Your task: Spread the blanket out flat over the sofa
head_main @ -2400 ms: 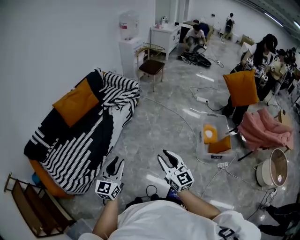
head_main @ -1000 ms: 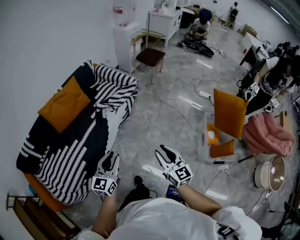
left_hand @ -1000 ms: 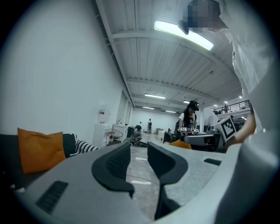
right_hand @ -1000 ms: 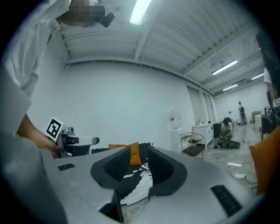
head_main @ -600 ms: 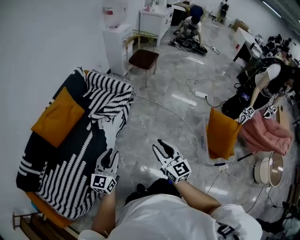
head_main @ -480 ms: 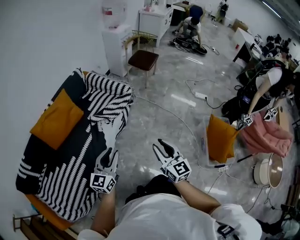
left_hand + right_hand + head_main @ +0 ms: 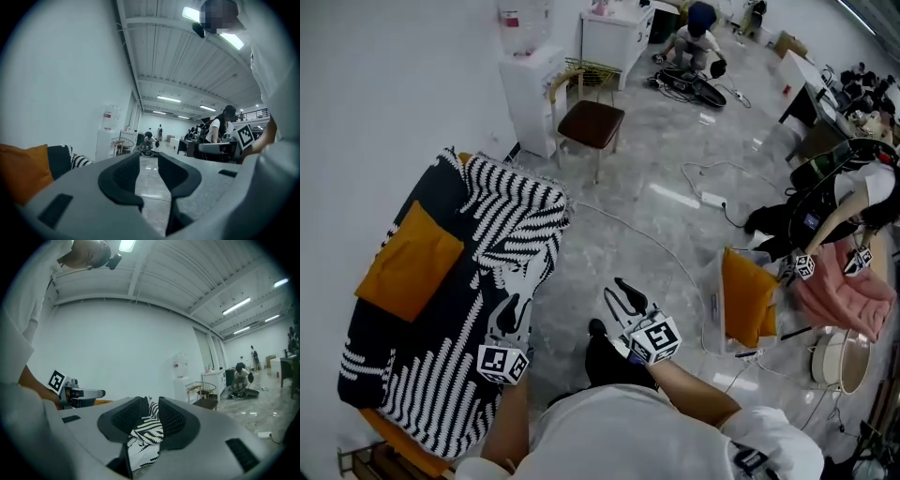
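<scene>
A black-and-white striped blanket (image 7: 478,281) lies rumpled over the sofa (image 7: 392,435) along the left wall. An orange cushion (image 7: 411,262) rests on top of it. In the head view my left gripper (image 7: 514,311) hovers at the blanket's near right edge, open, with nothing between its jaws. My right gripper (image 7: 617,289) is over the bare floor to the right of the sofa, also open and holding nothing. The left gripper view shows the left gripper (image 7: 149,161) with only floor in its gap. In the right gripper view the right gripper (image 7: 150,404) frames the distant blanket (image 7: 147,430).
A chair (image 7: 592,124) and a water dispenser (image 7: 528,84) stand past the sofa's far end. A white cable (image 7: 647,239) runs across the floor. To the right are a clear bin with an orange cushion (image 7: 748,300), a pink cloth (image 7: 844,295) and other people.
I have walked closer to the sofa, both grippers moving along level. The left gripper now overlaps the blanket's edge. At right, another person has lowered an orange cushion into the clear bin.
</scene>
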